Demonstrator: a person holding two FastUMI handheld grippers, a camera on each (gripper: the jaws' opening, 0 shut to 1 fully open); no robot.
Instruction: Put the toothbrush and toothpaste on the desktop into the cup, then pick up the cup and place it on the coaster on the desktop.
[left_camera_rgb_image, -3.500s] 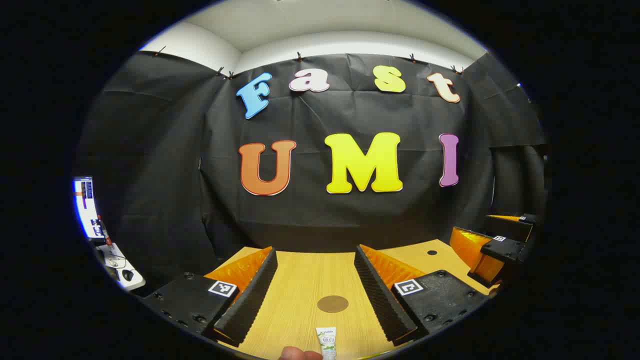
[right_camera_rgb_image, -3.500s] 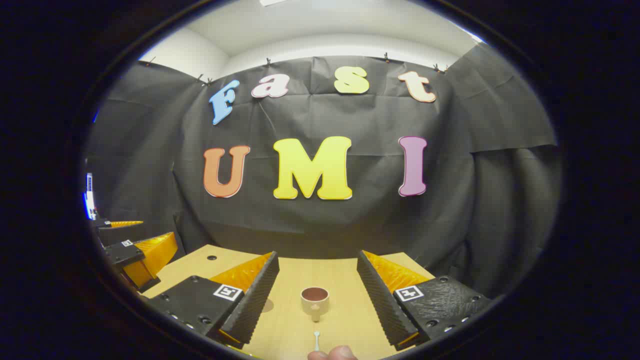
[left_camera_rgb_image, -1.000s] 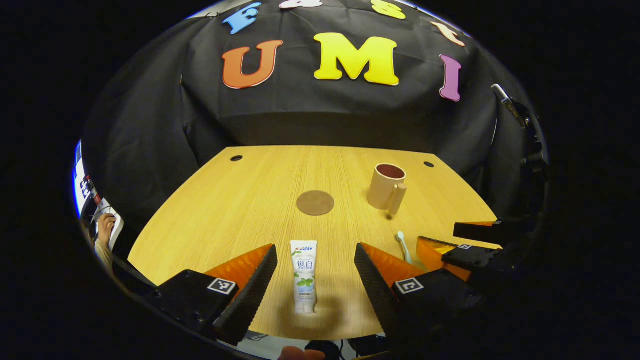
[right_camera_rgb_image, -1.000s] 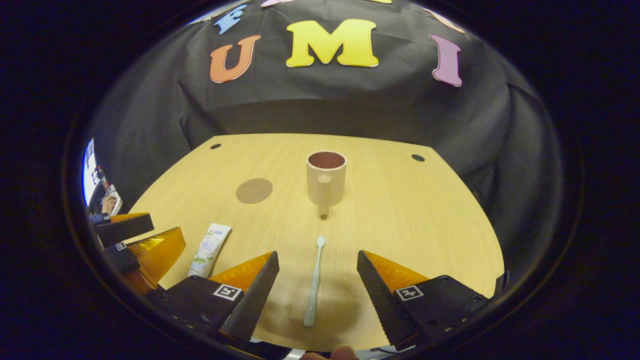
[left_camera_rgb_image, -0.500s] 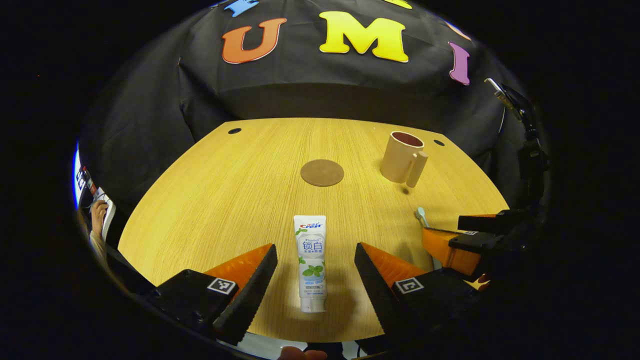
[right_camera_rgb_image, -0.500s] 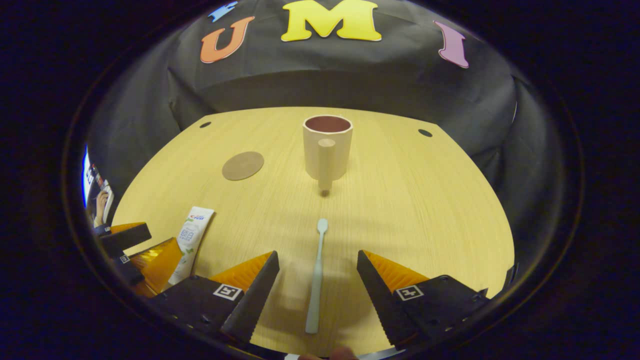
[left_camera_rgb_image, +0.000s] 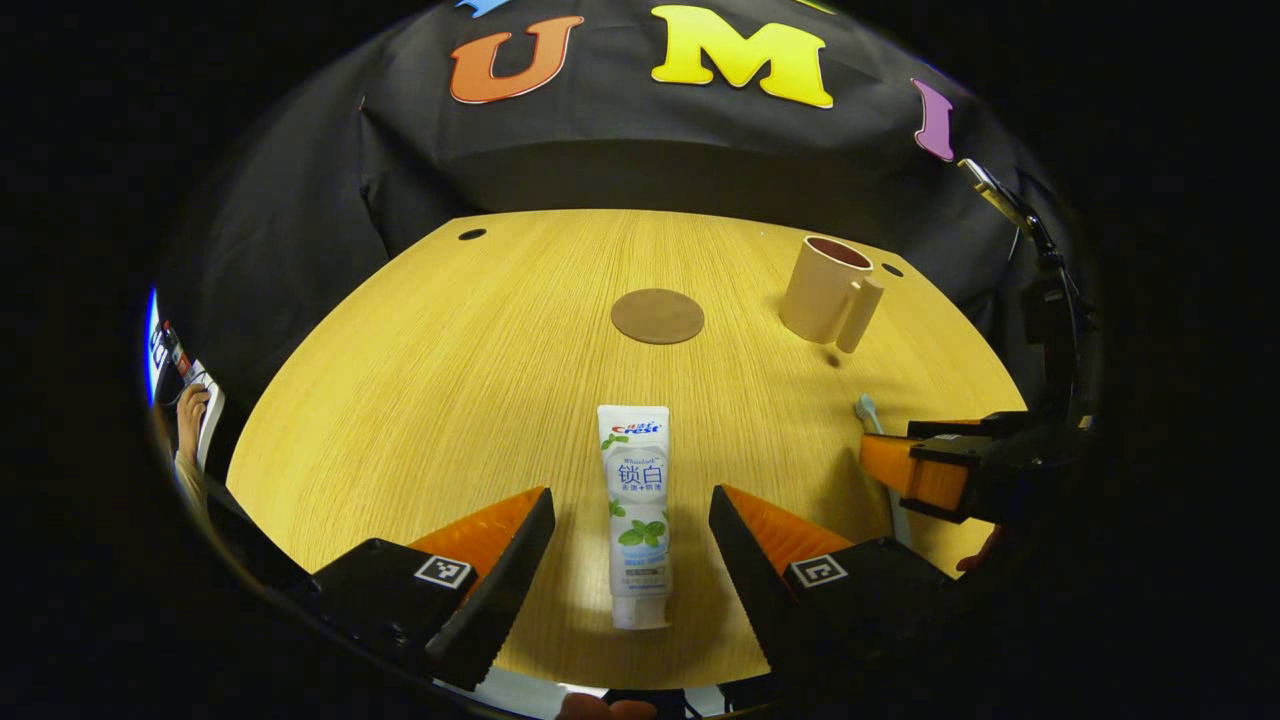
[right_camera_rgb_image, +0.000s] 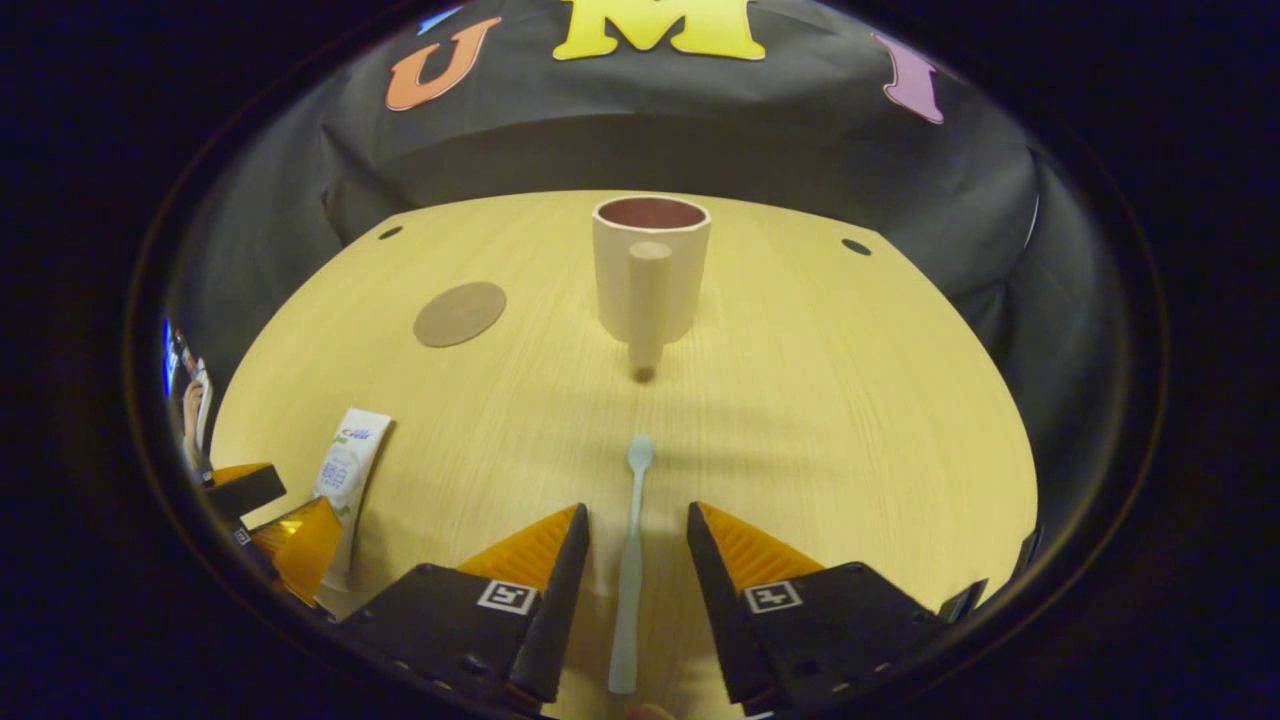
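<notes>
A: Where does the left tool stand?

B: Low over the near edge of the desk, its two fingers wide apart. The toothpaste lies flat between them, cap end toward the camera, touching neither finger.

A: And past it?

B: Straight ahead of the left tool lies the round brown coaster, flat on the desk and well apart from the tube. Ahead and to the right stands the cup, upright, its handle turned toward the near side.

A: What about the right tool?

B: Its fingers are partly closed around the toothbrush, one on each side of the handle with a narrow gap left; whether they touch the handle I cannot tell. The brush lies flat on the desk, running forward along the fingers, head end away from the camera.

A: Is the cup near it?

B: Directly ahead of the right tool, beyond the brush head and apart from it, handle facing the tool. The coaster sits ahead and to the left of that tool, beside the cup but not touching. In the right gripper view the toothpaste shows far to the left, next to the other tool's fingers.

A: Anything else?

B: In the left gripper view the right tool appears at the right side, with the brush head showing just above it.
</notes>
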